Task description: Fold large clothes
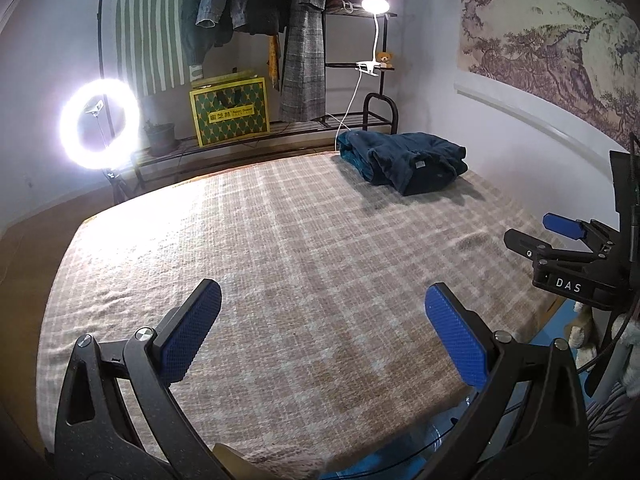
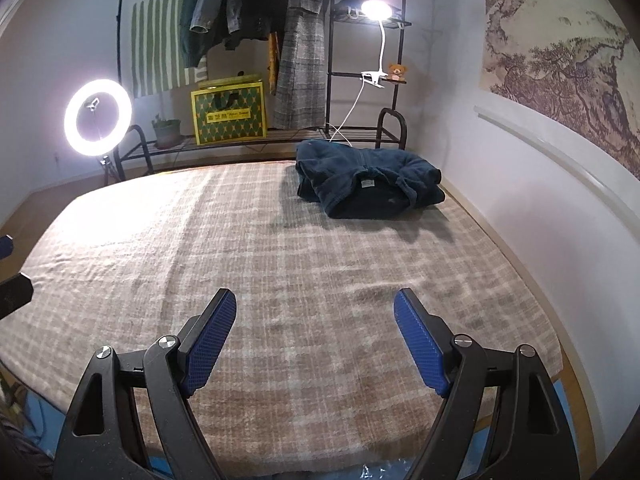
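Both grippers, left gripper [image 1: 322,334] and right gripper [image 2: 315,340], hover wide and empty over the plaid blanket [image 2: 280,280]. At one o'clock lies the folded navy garment [image 2: 368,184]: likely soft, thick, floppy; best pinched at bulky edges.

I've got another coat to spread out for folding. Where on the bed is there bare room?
The plaid blanket is bare from the near edge to the ring light side. Only the far right corner by the wall is taken, by the folded dark blue garment. Both grippers are open.
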The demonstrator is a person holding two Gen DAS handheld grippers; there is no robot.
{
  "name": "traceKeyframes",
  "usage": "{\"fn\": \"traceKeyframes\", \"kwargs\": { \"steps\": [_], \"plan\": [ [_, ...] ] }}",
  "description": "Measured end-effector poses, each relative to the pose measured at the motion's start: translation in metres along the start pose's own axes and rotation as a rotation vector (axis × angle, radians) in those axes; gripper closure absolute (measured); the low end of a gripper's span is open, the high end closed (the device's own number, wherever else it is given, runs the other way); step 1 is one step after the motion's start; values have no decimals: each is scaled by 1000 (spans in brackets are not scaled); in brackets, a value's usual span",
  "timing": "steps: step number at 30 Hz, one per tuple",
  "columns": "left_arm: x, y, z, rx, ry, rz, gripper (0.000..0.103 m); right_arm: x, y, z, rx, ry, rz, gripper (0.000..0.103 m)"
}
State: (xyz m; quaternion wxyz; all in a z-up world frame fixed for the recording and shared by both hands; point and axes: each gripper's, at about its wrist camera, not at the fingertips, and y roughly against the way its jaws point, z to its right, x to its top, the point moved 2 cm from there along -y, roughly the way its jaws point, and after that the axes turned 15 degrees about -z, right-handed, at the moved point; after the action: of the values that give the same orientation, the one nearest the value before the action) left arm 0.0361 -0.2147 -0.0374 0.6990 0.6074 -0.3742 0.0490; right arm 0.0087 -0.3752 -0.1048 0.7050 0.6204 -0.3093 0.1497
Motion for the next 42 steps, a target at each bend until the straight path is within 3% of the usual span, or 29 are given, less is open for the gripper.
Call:
{"fn": "traceKeyframes", "kwargs": {
  "steps": [42],
  "plan": [
    [0, 6, 0, 7, 8, 17, 0, -3, -2, -4, -2, 7, -16, 22]
  ]
}}
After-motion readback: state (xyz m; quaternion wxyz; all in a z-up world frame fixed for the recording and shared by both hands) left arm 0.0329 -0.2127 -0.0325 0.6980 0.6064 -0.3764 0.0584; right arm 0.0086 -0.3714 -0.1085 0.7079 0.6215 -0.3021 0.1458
